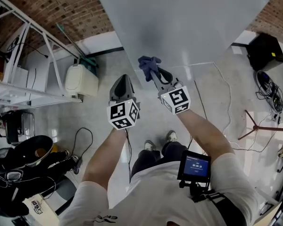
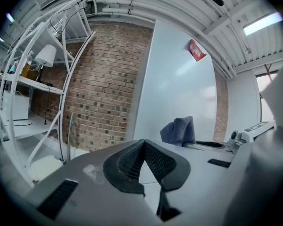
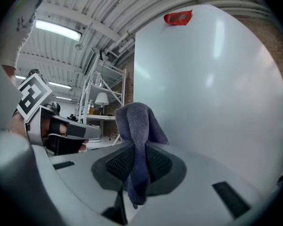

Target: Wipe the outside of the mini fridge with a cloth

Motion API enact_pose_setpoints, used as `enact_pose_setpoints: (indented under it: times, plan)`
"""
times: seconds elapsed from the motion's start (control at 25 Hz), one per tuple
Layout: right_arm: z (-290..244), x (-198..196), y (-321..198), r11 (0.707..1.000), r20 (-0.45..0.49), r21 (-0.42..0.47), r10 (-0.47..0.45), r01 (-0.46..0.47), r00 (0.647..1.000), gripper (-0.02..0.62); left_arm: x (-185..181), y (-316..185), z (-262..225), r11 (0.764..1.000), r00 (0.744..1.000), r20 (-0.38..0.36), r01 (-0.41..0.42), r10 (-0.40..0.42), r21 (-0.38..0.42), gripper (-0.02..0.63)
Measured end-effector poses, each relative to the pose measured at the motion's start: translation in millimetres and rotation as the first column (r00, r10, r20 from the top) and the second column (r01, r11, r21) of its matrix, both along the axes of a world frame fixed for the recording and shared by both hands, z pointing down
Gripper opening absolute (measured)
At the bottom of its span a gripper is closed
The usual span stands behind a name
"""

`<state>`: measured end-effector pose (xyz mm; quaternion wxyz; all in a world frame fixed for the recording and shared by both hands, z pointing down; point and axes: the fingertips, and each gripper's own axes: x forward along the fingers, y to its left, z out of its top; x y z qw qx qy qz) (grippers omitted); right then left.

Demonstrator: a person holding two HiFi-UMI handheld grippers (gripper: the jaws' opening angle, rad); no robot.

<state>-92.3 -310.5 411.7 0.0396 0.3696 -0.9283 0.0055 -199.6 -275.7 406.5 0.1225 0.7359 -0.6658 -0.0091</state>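
Observation:
The mini fridge (image 1: pixel 188 18) is a tall white box in front of me; its flat side fills the right gripper view (image 3: pixel 212 88) and carries a red sticker (image 3: pixel 178 17). My right gripper (image 1: pixel 153 72) is shut on a blue cloth (image 1: pixel 148 64), which stands up bunched between the jaws (image 3: pixel 137 121) close to the fridge's side; I cannot tell whether it touches. My left gripper (image 1: pixel 122 81) hangs just left of it, shut with nothing in it (image 2: pixel 144 144). From the left gripper view the cloth (image 2: pixel 179 130) and fridge (image 2: pixel 179 88) lie ahead to the right.
A white shelf rack (image 1: pixel 19 79) stands at the left with a white canister (image 1: pixel 80 81) beside it. A brick wall (image 2: pixel 104 88) runs behind the fridge. Cables (image 1: pixel 269 86), a black bag (image 1: pixel 266 51) and a stand (image 1: pixel 259 126) lie on the floor at the right.

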Motion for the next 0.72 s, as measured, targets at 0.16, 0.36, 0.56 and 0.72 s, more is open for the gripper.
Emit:
enact_pose_setpoints:
  times: [0.16,0.36,0.56,0.72]
  plan:
    - [45,-7,-11,1.0,0.028,0.022,-0.022,0.021,0.999,0.057,0,-16,45,0.999,1.0,-0.007,0.009,-0.009,0.045,0.003]
    - [107,-20,-19,0.994,0.031,0.082,-0.077,0.074,0.997,0.057,-6,-36,105,0.993,0.999,0.026,0.017,-0.021,0.12,0.003]
    - [173,-27,-34,0.989,0.04,0.119,-0.098,0.092,0.994,0.057,-9,-53,170,0.985,0.999,0.031,0.027,-0.032,0.169,0.003]
    - [210,-35,-47,0.98,0.05,0.171,-0.113,0.103,0.992,0.057,-11,-66,208,0.972,0.999,0.028,0.031,-0.038,0.231,0.003]
